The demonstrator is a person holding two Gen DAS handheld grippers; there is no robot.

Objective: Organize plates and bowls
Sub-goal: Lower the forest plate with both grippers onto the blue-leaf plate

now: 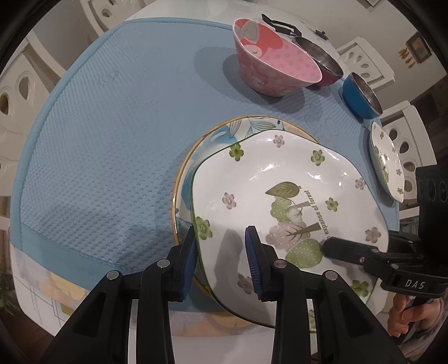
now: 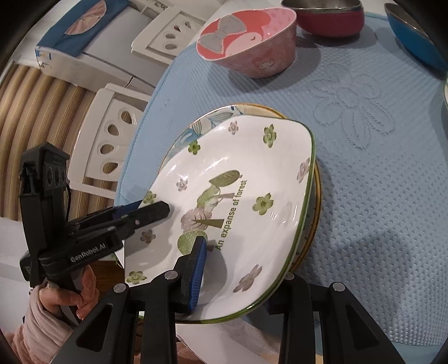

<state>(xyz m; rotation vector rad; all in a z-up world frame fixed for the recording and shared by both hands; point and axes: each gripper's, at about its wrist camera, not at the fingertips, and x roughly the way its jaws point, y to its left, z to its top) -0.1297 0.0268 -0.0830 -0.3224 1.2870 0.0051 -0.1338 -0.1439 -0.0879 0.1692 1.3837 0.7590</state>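
Note:
A white squarish plate [image 1: 252, 179] [image 2: 252, 173] printed with flowers and trees is tilted over a gold-rimmed plate with blue leaves [image 1: 215, 134] [image 2: 212, 120]. My left gripper [image 1: 221, 249] is shut on the white plate's near-left rim, one finger outside and one inside; in the right wrist view the left gripper [image 2: 156, 210] bites that edge. My right gripper [image 2: 240, 277] is shut on the opposite rim, its outer finger hidden under the plate; in the left wrist view the right gripper [image 1: 333, 246] reaches in from the right.
Everything rests on a blue waffle mat [image 1: 106, 145] [image 2: 378, 196]. At the back stand a pink cartoon bowl [image 1: 274, 61] [image 2: 246, 42], a maroon steel bowl [image 1: 324, 64] [image 2: 327, 19] and a blue steel bowl [image 1: 361, 95] [image 2: 414, 39]. A small floral dish [image 1: 386, 162] lies at the right. White chairs surround the table.

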